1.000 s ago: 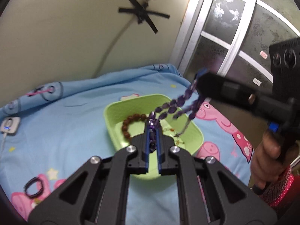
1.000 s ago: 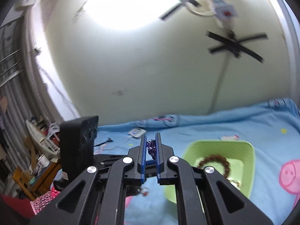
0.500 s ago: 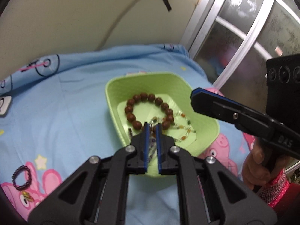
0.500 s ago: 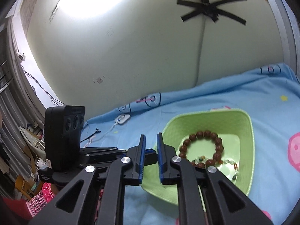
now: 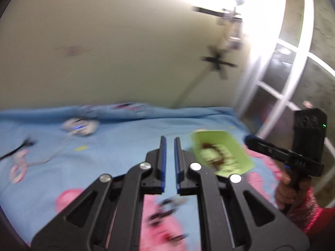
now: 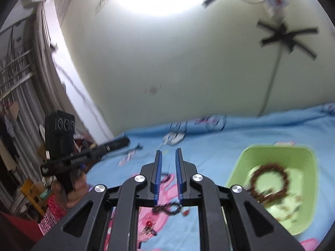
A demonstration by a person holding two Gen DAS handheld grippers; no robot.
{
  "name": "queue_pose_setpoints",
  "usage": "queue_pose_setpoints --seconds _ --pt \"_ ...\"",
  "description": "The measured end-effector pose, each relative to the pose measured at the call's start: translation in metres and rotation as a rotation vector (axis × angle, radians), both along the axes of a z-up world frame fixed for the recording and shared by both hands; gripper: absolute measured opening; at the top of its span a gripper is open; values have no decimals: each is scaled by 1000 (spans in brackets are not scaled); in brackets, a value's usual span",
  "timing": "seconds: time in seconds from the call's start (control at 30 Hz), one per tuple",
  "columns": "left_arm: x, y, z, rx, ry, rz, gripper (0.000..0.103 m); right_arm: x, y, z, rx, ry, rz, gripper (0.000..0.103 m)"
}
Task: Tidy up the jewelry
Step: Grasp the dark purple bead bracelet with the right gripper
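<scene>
A green tray (image 6: 301,156) lies on the blue bedsheet and holds a brown bead bracelet (image 6: 270,181) and other beads; it also shows blurred in the left wrist view (image 5: 234,144). My left gripper (image 5: 168,141) is open a little and empty, left of the tray. My right gripper (image 6: 168,152) is open a little and empty, above the sheet left of the tray. A dark bracelet (image 6: 167,207) and a small red earring (image 6: 149,229) lie on the sheet under the right gripper. A blurred dark piece (image 5: 169,205) lies under the left gripper.
The blue cartoon bedsheet (image 5: 117,144) runs to a cream wall. A white remote with a cable (image 5: 80,126) lies at the back. A window frame (image 5: 282,96) stands at the right. Shelves with clutter (image 6: 18,138) are at the left.
Both grippers have lifted and swung left, away from the tray. The purple bead string is out of both grippers, and both have opened a little. Both views are blurred by motion.
</scene>
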State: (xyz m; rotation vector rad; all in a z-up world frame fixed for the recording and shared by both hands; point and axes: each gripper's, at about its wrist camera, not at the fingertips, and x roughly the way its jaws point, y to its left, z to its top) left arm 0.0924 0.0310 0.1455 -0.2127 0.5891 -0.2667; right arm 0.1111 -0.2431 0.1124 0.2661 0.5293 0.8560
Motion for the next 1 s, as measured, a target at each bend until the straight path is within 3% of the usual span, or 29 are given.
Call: queue_pose_setpoints --seconds 0.17,0.27,0.37,0.47,0.57,0.67,0.73,0.9,1.0 --pt "-16 61 -63 50 152 195 6 12 73 -53 -122 143 111 0" --pt "-21 86 -101 86 237 266 6 18 120 -86 -246 194 157 9" --pt "-23 110 -130 30 295 300 6 32 148 -95 -317 199 143 9" --pt "-22 118 -132 -41 291 286 6 53 173 -92 -384 161 96 9" --pt "-25 116 -130 -35 280 266 6 78 197 -99 -484 131 89 9" --pt "-29 111 -129 -20 274 259 6 95 220 -117 -584 157 113 5" --pt "-31 109 -128 -11 269 259 6 95 226 -118 -631 98 122 0" --pt "-32 103 -126 1 256 244 6 92 190 -99 -534 146 56 0" --pt "-32 90 -119 -10 236 191 6 66 153 -80 -439 137 65 0"
